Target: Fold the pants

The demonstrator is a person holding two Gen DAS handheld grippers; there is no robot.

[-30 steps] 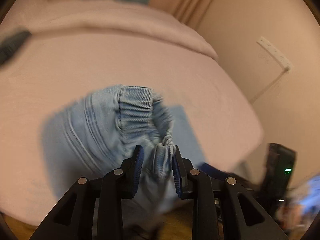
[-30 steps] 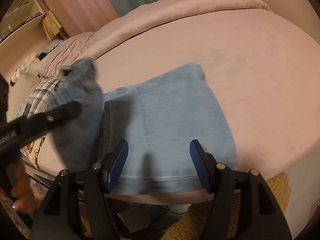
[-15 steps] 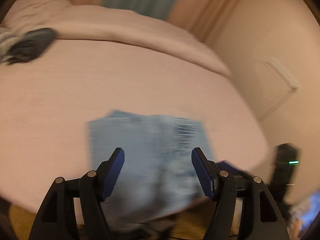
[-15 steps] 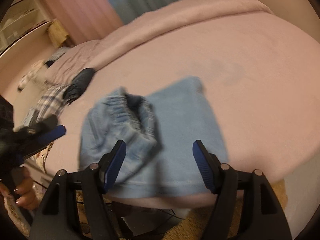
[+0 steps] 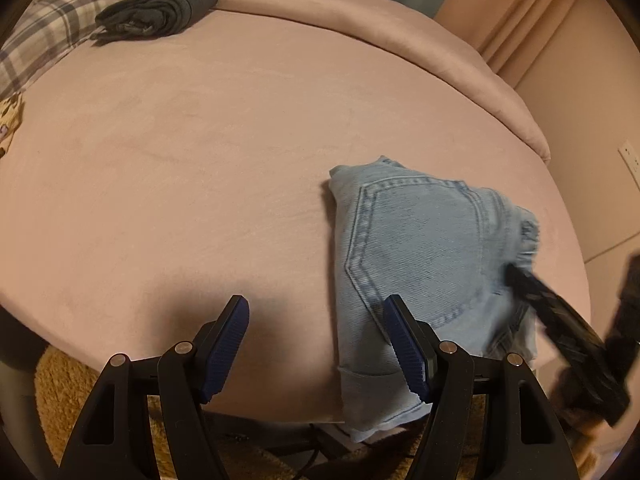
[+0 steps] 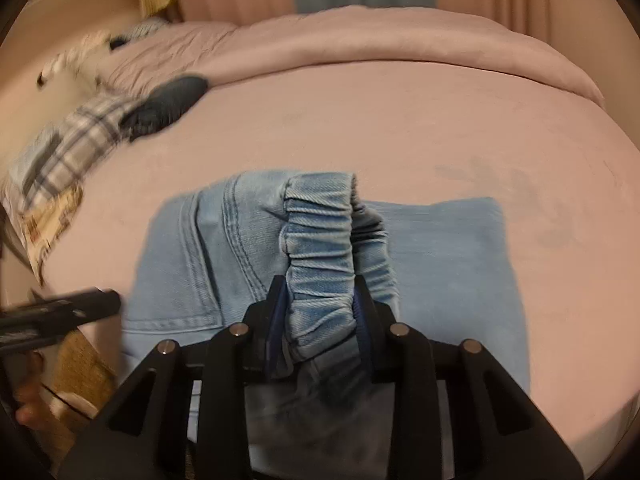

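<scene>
My right tongs (image 6: 320,312) have just clamped onto the elastic waistband of the pants (image 5: 420,248), folded at the bed's (image 5: 200,160) near edge; my left tongs (image 5: 316,344) gape empty beside them. Dark clothes (image 5: 160,8) lie at the far edge.

You have a bed (image 5: 200,168) in front of you, covered by a smooth pink blanket with a thicker pink fold running across its far side. The folded light-blue denim pants (image 5: 416,248) lie directly on it near the front edge, one end hanging just over that edge. Far back on the left, a rolled dark grey garment (image 5: 160,8) rests on the blanket, touching a plaid cloth (image 5: 48,28) beside it. Faint darker marks (image 6: 520,196) show on the blanket beyond the pants.
</scene>
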